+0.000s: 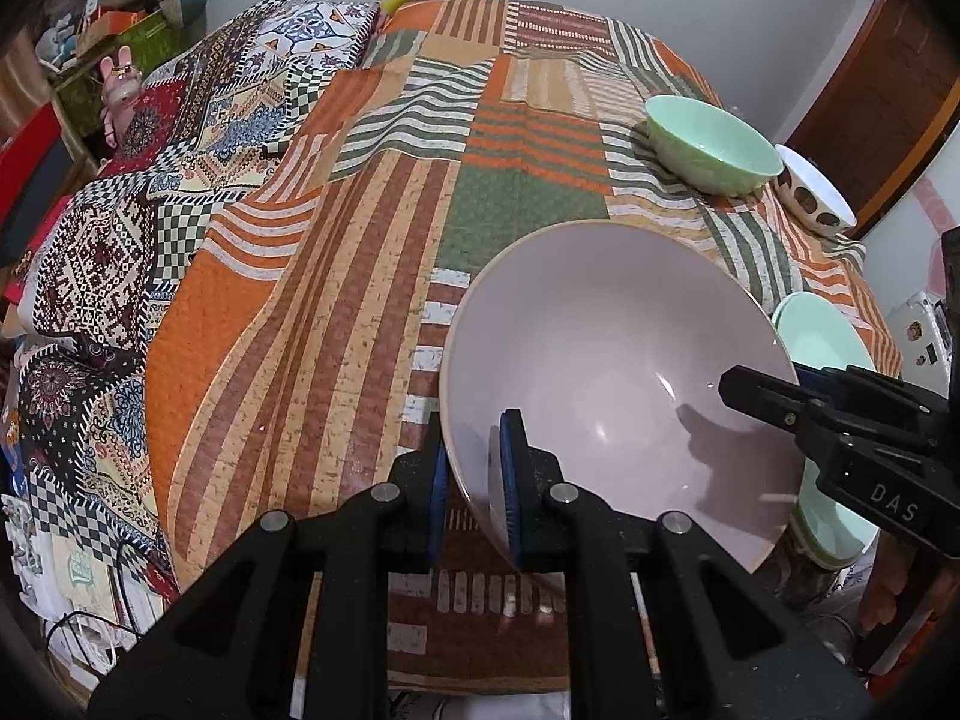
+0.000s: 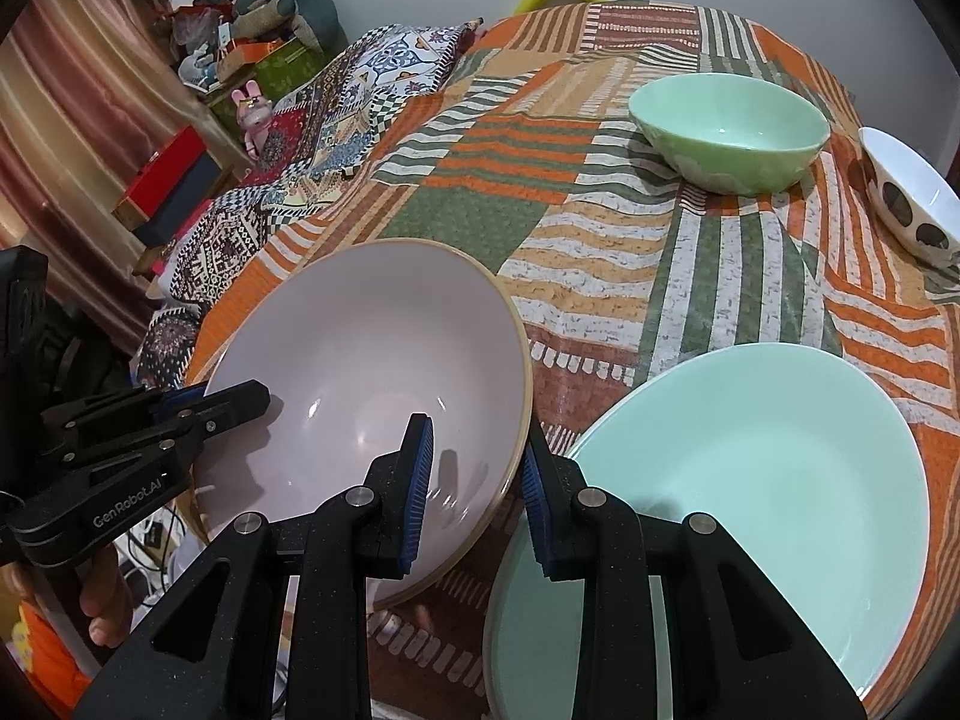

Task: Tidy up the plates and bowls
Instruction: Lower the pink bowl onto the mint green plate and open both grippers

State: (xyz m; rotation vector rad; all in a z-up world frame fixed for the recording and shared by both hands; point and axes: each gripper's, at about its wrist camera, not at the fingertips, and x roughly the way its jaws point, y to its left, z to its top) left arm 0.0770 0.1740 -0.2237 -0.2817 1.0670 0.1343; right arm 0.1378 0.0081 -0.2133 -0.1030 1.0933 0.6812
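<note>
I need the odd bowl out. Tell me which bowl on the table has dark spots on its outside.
The white bowl at the far right edge of the patchwork tablecloth, beside the mint-green bowl. The green one and the pale pink bowl are plain.

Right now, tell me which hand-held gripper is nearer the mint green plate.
Right. The right hand-held gripper straddles the pink bowl's rim beside the mint green plate; the left hand-held gripper grips the bowl's far rim.
</note>
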